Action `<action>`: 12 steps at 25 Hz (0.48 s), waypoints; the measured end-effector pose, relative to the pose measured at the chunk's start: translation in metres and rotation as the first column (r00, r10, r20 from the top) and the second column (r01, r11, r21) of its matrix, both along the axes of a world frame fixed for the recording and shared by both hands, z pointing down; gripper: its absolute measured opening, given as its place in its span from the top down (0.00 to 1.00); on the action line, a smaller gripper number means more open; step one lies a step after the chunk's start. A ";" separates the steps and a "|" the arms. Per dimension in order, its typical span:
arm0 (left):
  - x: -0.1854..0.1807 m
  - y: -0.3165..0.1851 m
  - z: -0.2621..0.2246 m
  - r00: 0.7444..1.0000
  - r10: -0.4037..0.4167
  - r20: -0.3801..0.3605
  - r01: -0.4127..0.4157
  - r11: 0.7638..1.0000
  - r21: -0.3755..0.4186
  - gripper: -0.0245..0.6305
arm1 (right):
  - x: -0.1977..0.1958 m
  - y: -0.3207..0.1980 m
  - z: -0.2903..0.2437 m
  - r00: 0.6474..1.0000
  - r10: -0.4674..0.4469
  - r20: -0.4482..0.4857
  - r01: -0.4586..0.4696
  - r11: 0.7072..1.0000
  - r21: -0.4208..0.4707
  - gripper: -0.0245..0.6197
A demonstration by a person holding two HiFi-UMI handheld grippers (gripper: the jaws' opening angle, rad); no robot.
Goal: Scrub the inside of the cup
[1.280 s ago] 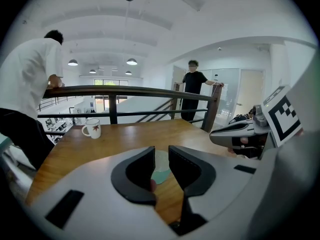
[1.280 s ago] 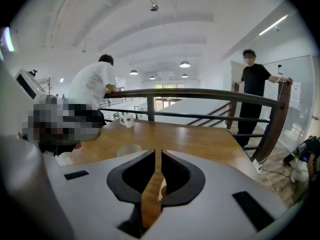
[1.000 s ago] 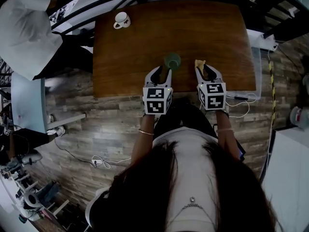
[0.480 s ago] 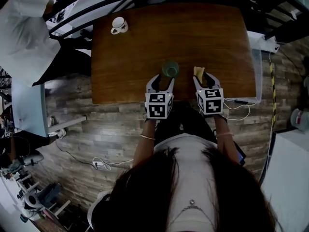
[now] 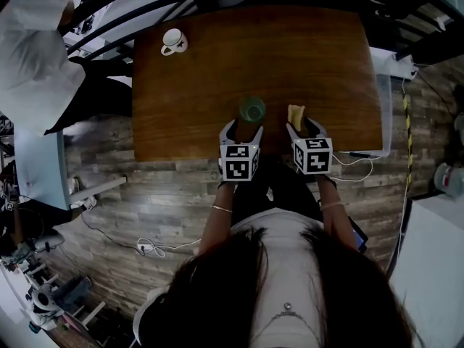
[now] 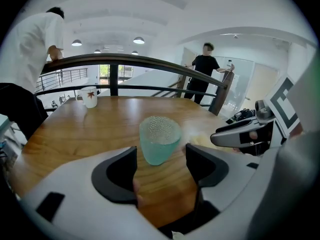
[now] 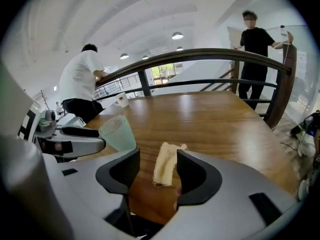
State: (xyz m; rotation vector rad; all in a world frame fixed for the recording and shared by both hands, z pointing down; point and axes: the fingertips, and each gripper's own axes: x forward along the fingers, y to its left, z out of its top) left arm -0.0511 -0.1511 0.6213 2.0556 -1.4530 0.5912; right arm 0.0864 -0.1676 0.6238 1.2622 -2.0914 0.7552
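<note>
1. Green cup (image 5: 252, 109) stands upright on the worktop (image 5: 304, 49).
2. Left gripper (image 5: 241, 127) is just behind the cup. Its jaws have just been opening and stand wide, with the cup at their tips, untouched.
3. Right gripper (image 5: 303, 126) is right of the cup. Its jaws have just been opening, and the yellow cloth (image 5: 295, 114) lies between them, not pinched.

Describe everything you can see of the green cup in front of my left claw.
The cup is a translucent pale green tumbler without a handle, plastic or frosted glass by its look, wider at the rim than the base, with a beaded texture on its upper wall. It stands upright and looks empty on the wooden table, near its front edge. The left claw, whose jaws have just been opening, sits just short of it with nothing gripped between them; only the table touches the cup.
</note>
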 end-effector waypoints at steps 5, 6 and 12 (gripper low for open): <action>0.002 -0.003 0.014 1.000 -0.017 0.026 0.017 1.000 -0.002 0.49 | 0.003 0.004 0.014 1.000 0.004 -0.015 -0.005 1.000 -0.029 0.59; 0.002 -0.005 0.016 0.999 -0.024 0.030 0.024 1.000 0.000 0.49 | 0.004 0.005 0.016 1.000 0.008 -0.017 -0.008 0.999 -0.035 0.58; 0.003 -0.013 0.041 0.998 -0.024 0.055 0.025 1.000 -0.014 0.48 | 0.005 0.003 0.030 0.999 0.027 -0.026 -0.029 0.997 -0.068 0.57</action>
